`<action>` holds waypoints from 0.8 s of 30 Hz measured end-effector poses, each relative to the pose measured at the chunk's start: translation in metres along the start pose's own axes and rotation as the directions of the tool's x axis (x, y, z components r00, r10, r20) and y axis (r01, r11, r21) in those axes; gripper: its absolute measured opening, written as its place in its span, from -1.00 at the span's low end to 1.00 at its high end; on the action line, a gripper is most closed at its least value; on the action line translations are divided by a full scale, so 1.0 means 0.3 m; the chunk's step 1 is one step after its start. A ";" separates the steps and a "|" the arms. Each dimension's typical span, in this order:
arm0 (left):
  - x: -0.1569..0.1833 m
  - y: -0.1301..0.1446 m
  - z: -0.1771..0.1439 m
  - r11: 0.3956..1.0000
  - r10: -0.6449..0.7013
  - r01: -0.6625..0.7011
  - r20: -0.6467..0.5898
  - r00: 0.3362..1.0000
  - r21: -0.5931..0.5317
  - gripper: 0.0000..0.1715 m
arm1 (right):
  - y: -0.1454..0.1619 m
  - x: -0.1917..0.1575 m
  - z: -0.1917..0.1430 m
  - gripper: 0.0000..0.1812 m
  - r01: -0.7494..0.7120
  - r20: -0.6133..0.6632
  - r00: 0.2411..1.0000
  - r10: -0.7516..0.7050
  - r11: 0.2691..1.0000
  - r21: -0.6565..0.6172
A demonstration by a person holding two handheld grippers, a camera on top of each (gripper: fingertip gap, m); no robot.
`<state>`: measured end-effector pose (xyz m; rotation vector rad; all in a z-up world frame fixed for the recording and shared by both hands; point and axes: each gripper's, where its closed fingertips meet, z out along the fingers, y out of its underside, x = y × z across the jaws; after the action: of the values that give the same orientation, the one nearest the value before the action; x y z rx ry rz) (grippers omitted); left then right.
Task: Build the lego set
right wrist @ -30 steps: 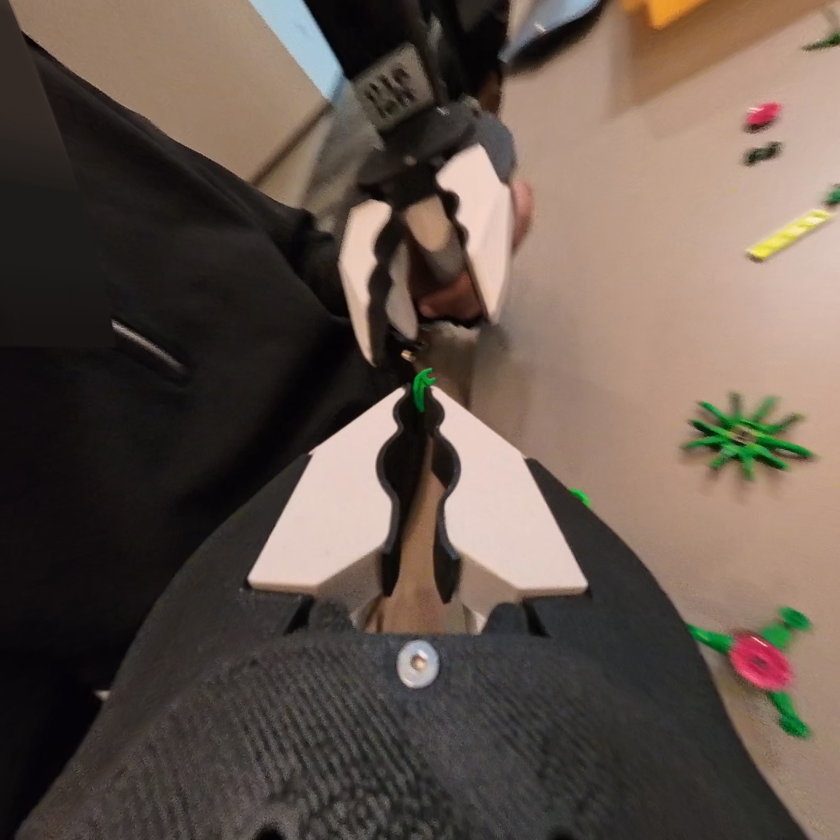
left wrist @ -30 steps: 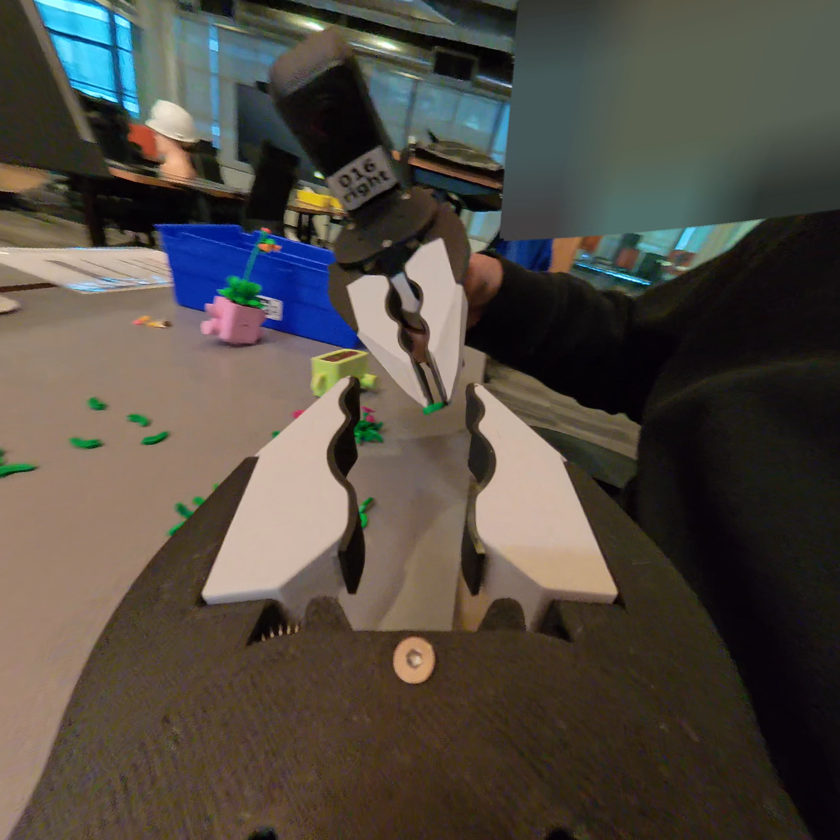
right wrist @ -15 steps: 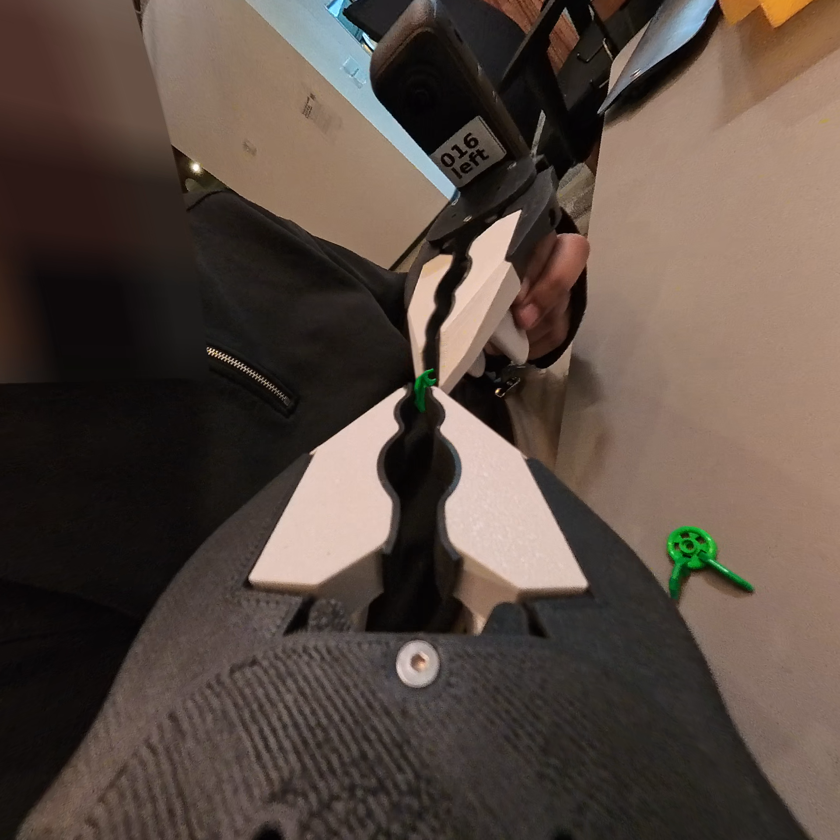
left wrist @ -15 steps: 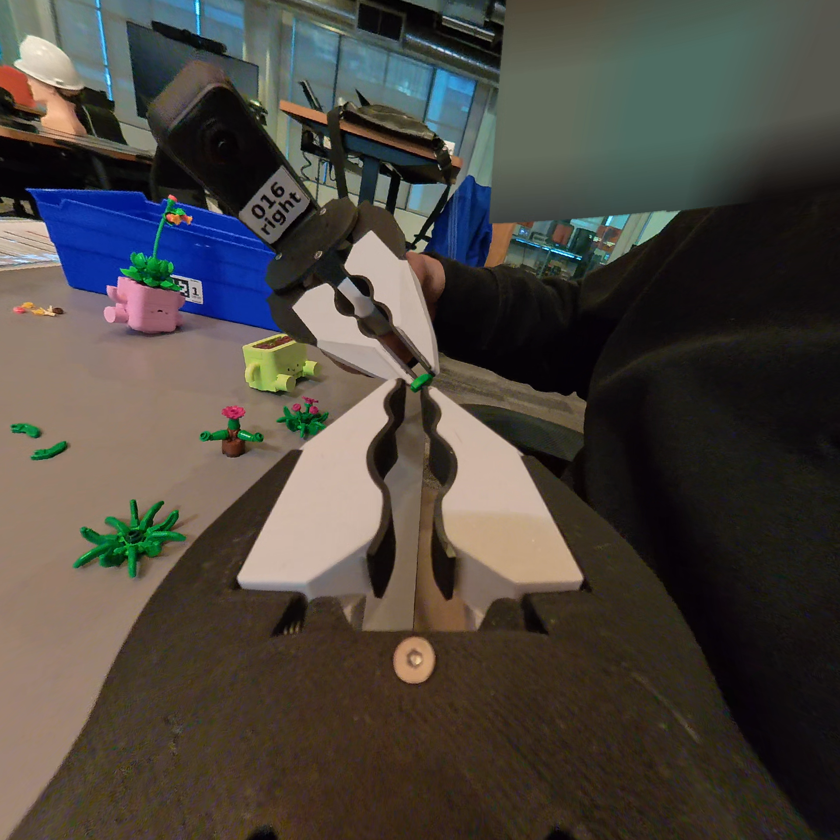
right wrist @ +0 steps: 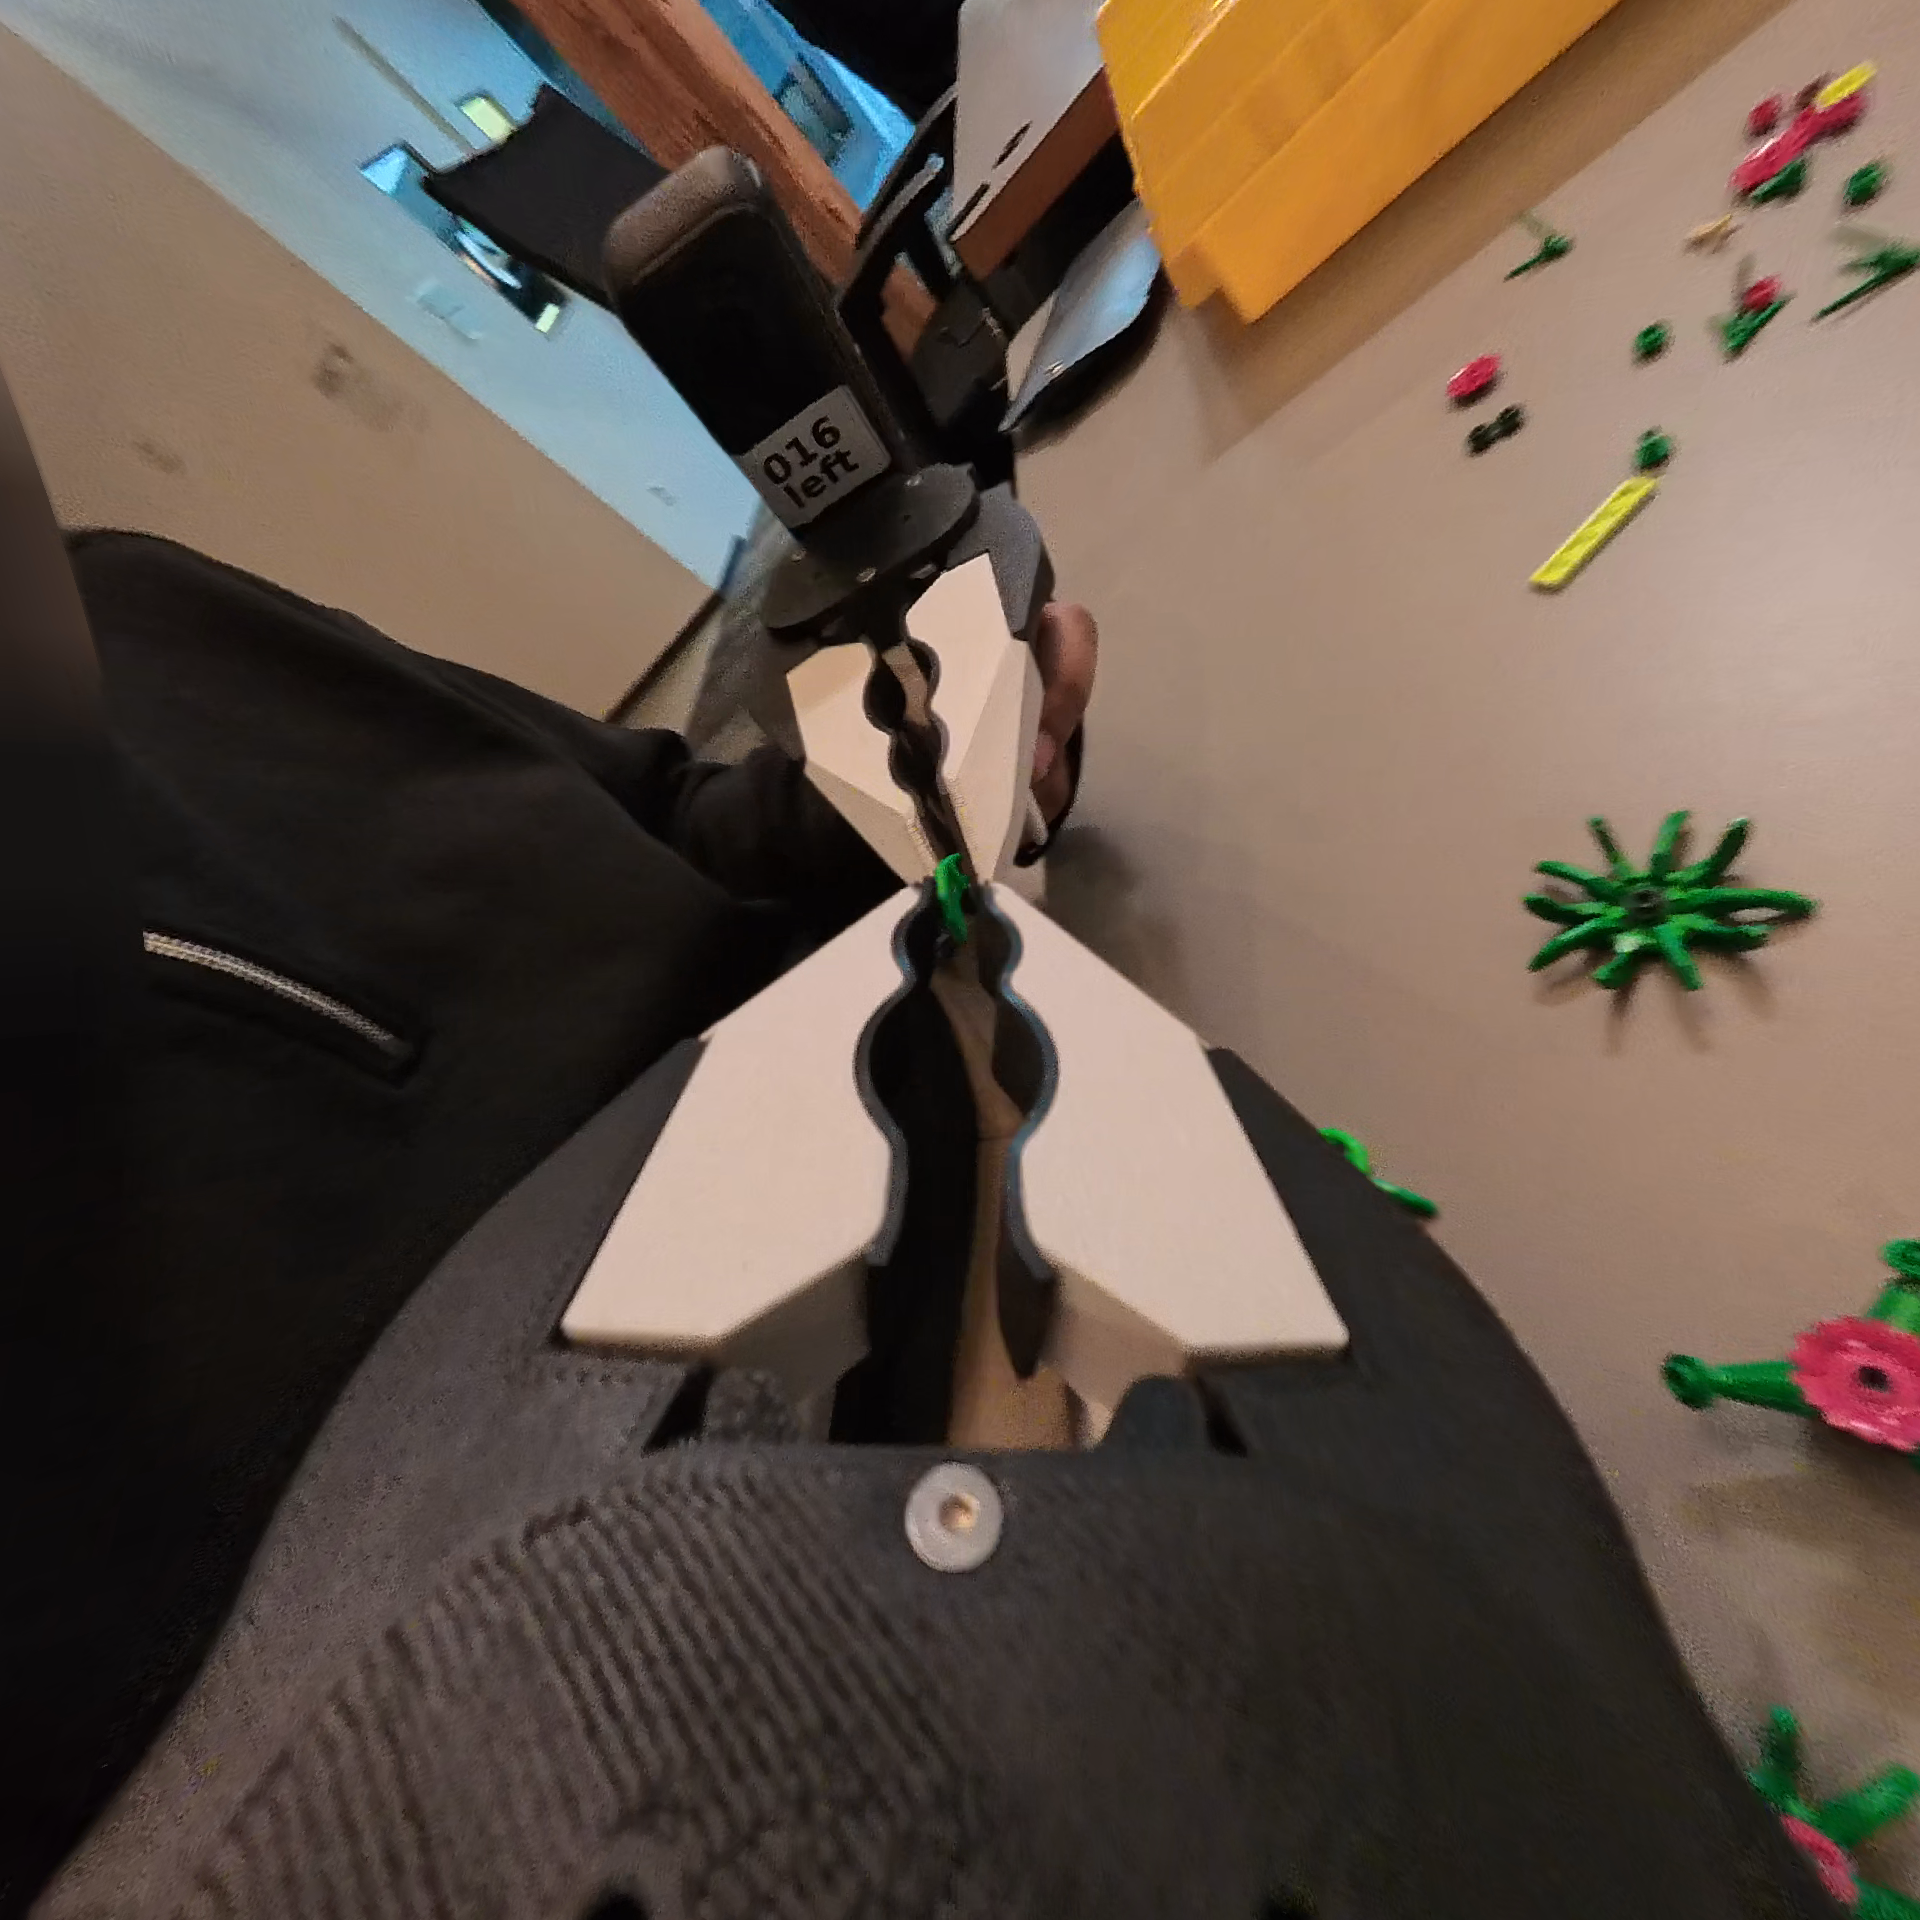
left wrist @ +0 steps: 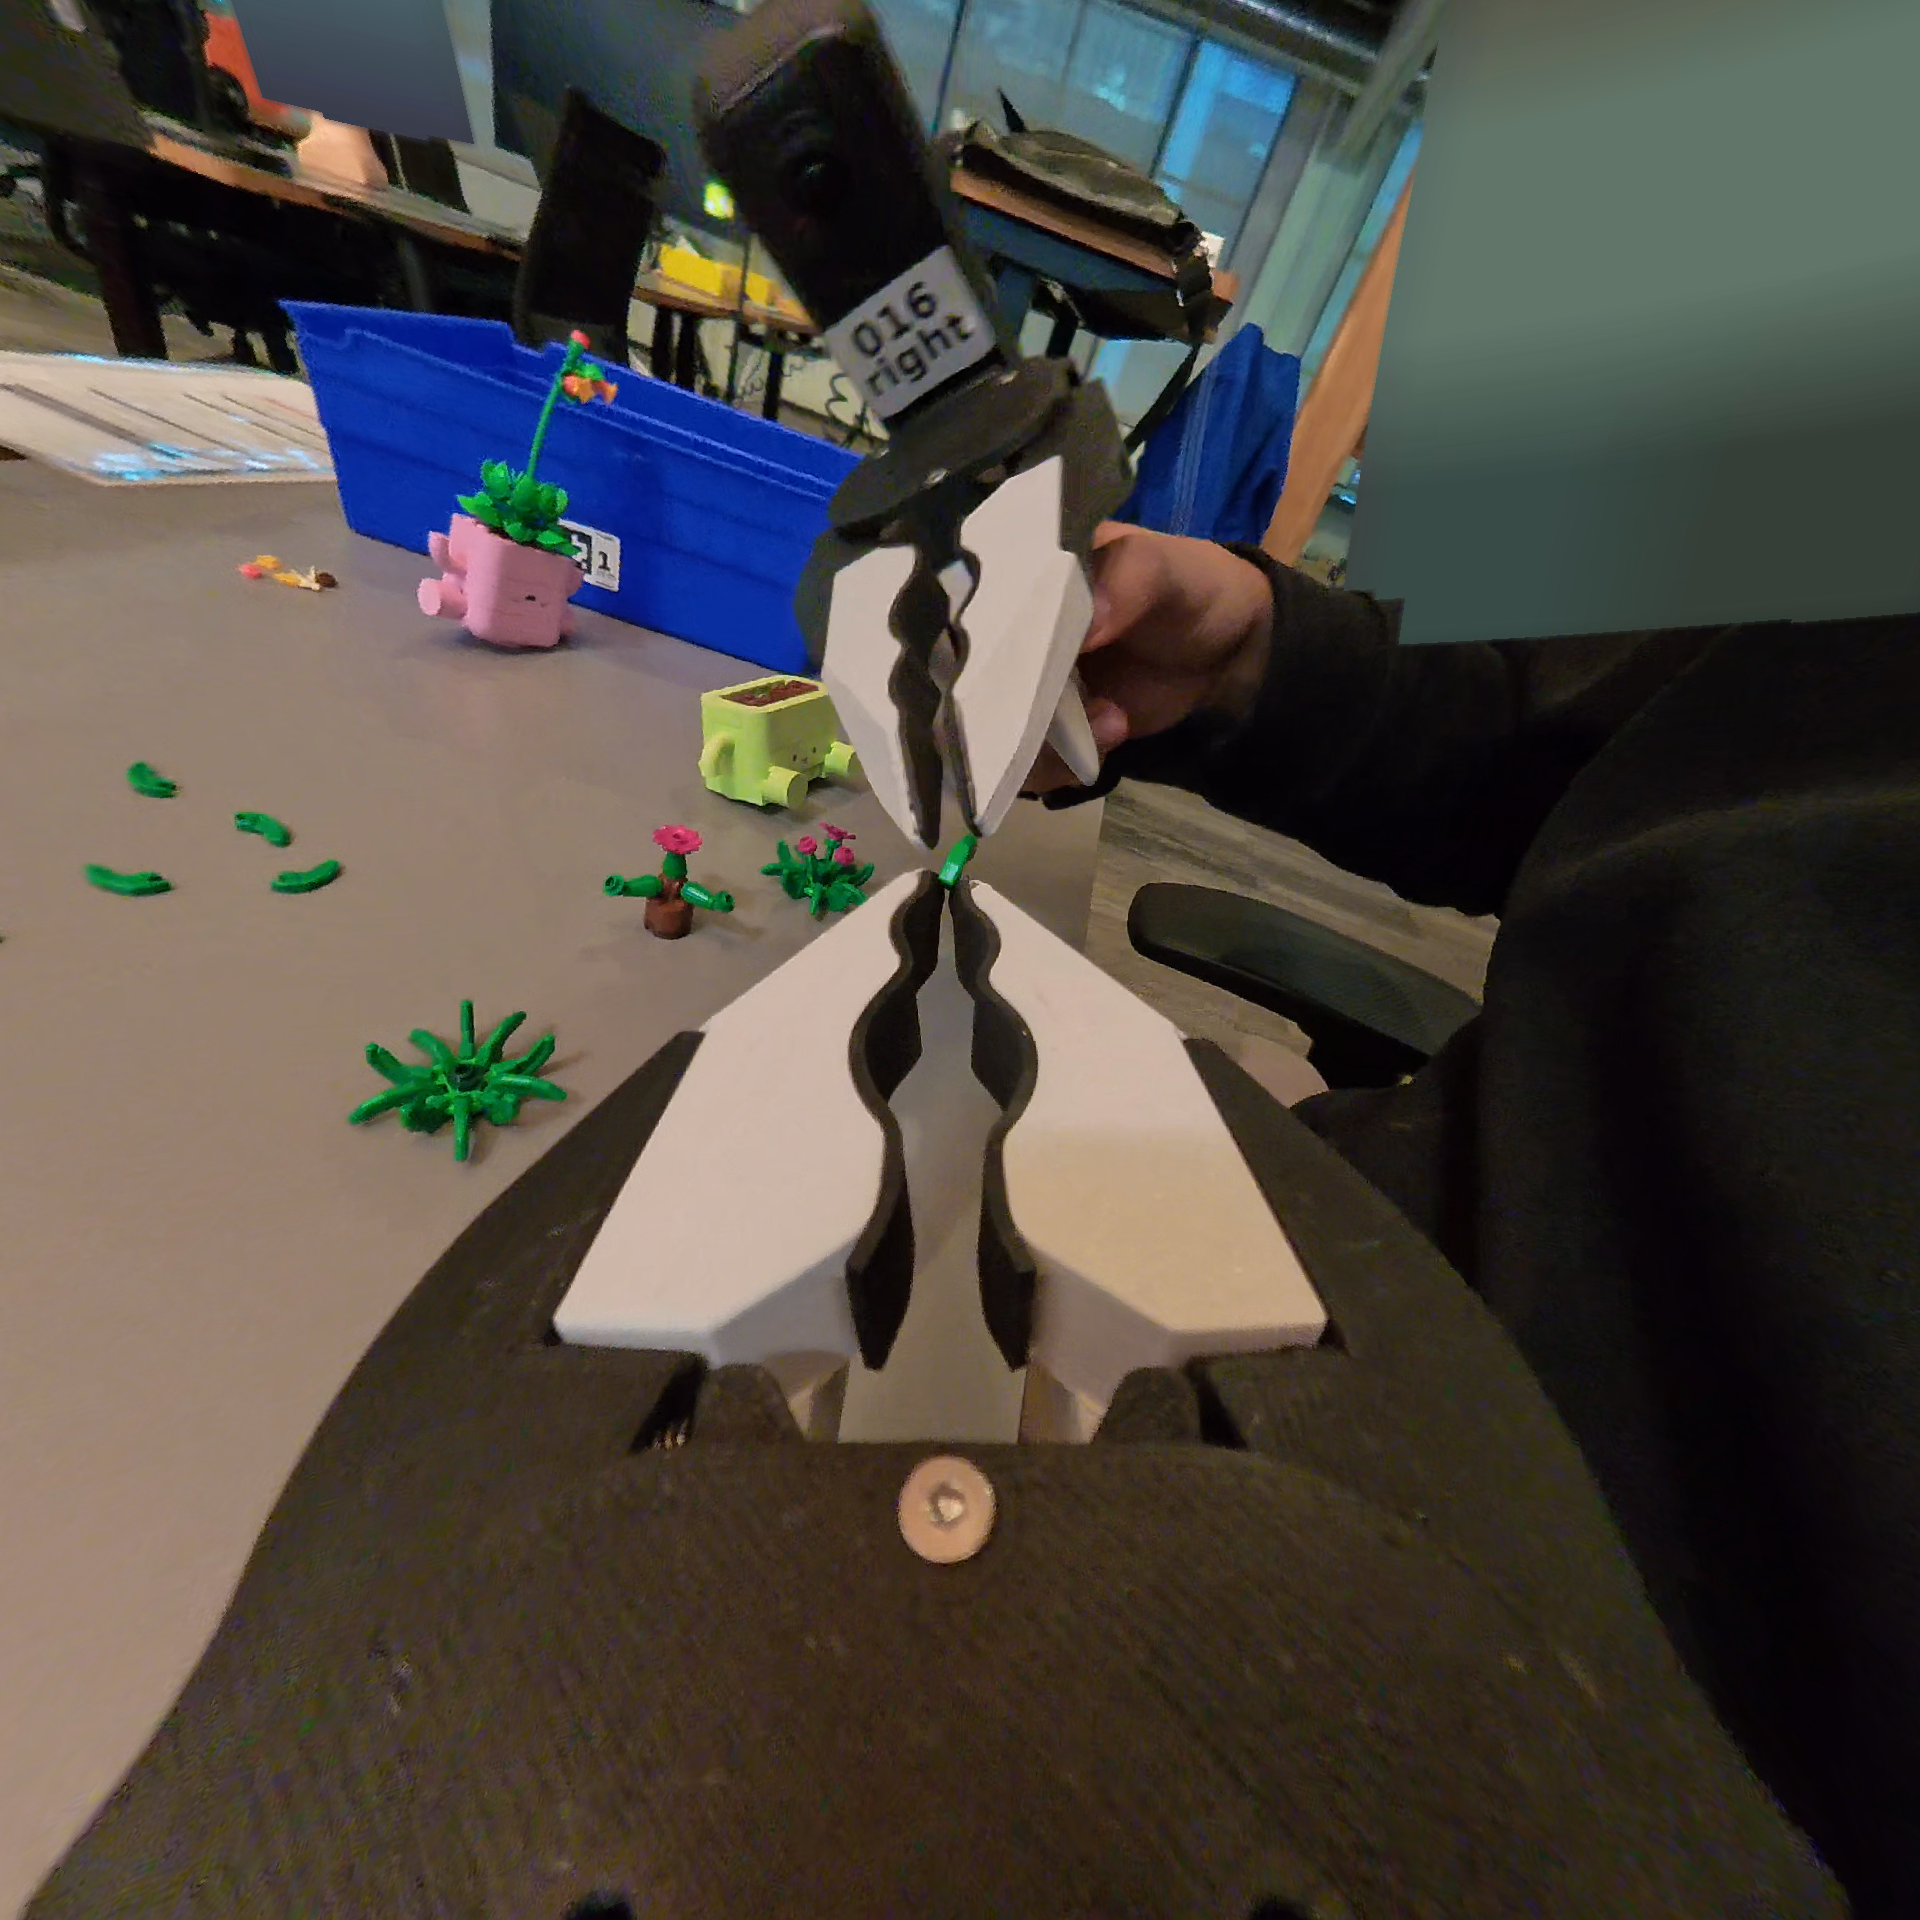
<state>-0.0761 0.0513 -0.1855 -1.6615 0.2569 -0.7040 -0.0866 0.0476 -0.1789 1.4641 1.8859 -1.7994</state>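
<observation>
A small green lego piece hangs in the air between the two grippers, which point tip to tip above the table's near edge. My right gripper is shut on it; the piece sticks out of its tips. My left gripper has its jaws shut, with the very tips pinching the piece's other end. The right gripper shows from the front in the left wrist view, and the left gripper in the right wrist view. A person's hands in black sleeves hold both.
On the grey table stand a pink pot with a plant, a lime-green pot, a small pink flower, a green spiky leaf piece and loose green curved pieces. A blue bin stands behind. A yellow bin stands far right. Both grippers' tips are close together, under 4 cm apart.
My left gripper has gone from wide open to shut, its tips now at the green piece. The right gripper has turned more upright and still holds the piece.
</observation>
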 end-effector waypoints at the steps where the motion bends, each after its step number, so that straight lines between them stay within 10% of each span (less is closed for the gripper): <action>1: -0.006 0.002 0.001 1.000 -0.013 0.013 0.006 1.000 -0.002 -1.00 | -0.002 0.003 -0.004 -0.93 0.048 -0.029 0.998 -0.048 0.999 0.005; 11: 0.000 0.008 0.009 0.997 -0.077 0.077 -0.031 0.997 0.003 -1.00 | 0.022 0.009 0.012 -0.99 0.478 -0.202 0.848 -0.490 0.871 -0.110; 24: -0.077 0.087 0.034 0.974 -0.199 0.205 0.075 0.977 -0.096 -0.76 | 0.054 0.074 -0.026 -0.99 0.345 -0.353 0.864 -0.359 0.933 -0.104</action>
<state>-0.0829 0.0661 -0.2181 -1.8231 0.0785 -0.7977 -0.0827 0.0624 -0.2030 1.6196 2.5018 -1.7003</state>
